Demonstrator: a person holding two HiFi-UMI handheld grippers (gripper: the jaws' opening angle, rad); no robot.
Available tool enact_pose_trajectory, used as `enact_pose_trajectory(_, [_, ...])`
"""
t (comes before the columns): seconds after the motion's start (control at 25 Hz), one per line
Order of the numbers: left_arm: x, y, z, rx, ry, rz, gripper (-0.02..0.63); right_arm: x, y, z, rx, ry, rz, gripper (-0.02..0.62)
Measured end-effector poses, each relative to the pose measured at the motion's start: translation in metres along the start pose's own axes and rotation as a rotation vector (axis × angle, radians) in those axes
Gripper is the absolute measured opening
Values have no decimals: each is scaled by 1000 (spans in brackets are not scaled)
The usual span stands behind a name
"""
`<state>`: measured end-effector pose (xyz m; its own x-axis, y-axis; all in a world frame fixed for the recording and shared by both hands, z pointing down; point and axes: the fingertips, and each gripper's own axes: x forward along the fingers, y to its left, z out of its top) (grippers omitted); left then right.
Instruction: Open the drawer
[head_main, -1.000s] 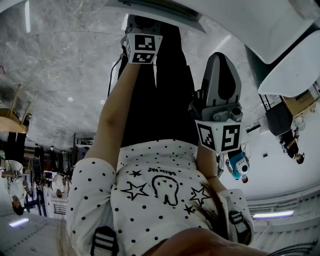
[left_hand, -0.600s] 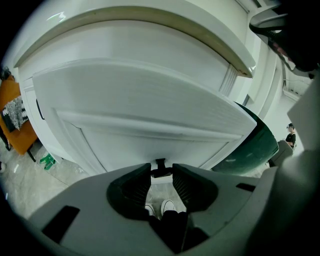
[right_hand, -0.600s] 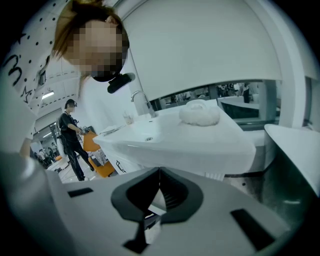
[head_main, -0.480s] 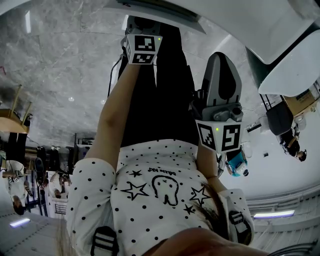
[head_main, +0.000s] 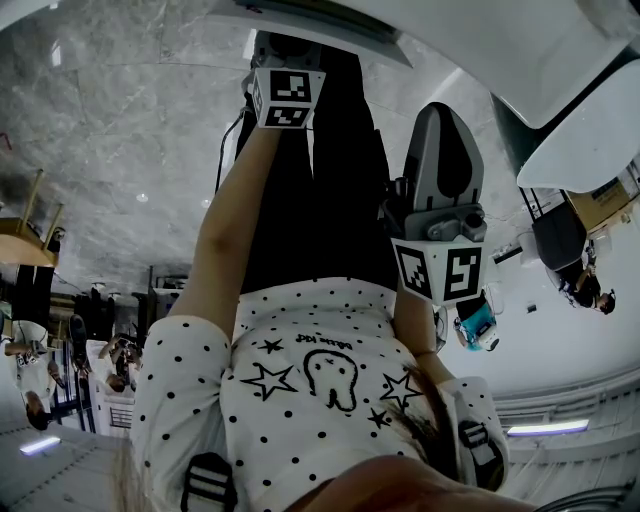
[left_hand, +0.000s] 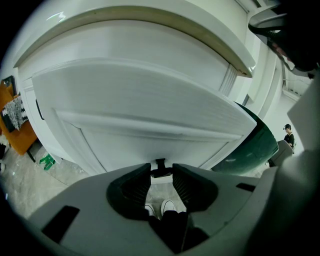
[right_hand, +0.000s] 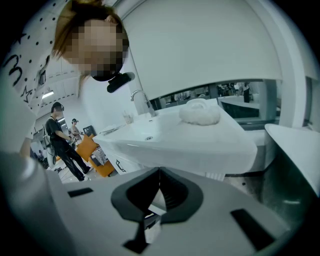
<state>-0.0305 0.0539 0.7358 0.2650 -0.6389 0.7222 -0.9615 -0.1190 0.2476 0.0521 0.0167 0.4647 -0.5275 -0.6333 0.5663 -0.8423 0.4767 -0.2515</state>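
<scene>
First, at the bottom of the head view, the person's polka-dot shirt (head_main: 320, 400) fills the frame, with black trousers (head_main: 330, 200) running up the middle. The right gripper (right_hand: 159, 171) hangs right of centre in that view, just beside the trousers. In its own view the jaws meet at the tips with nothing between them.

The left gripper (left_hand: 161, 176) sits at the top centre of the head view, at the end of a bare forearm (head_main: 225, 250). In the left gripper view its jaws stand fairly wide on either side of a small dark handle (left_hand: 160, 167) at lower centre. Both tips look to press on the handle's crossbar, so the handle is gripped. Below it, through the gap, white shoes (left_hand: 168, 205) show.

The handle is fixed to the front of the white drawer (left_hand: 150, 135), which spans the middle of that frame under a curved white top edge (left_hand: 150, 14).

Farther off, the right gripper view shows a white sink counter (right_hand: 200, 140) across the centre. A tap (right_hand: 141, 101) stands on it left of centre, and a bundled white cloth (right_hand: 200, 111) lies near its middle. Beyond, at the left edge, a person in black (right_hand: 62, 145) stands by an orange chair (right_hand: 87, 147).
</scene>
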Motion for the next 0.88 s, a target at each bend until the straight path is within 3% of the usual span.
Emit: enact_pose_trajectory(0.88, [-18, -2, 15, -10, -33, 1, 128, 2, 4, 10, -3, -13, 12, 14])
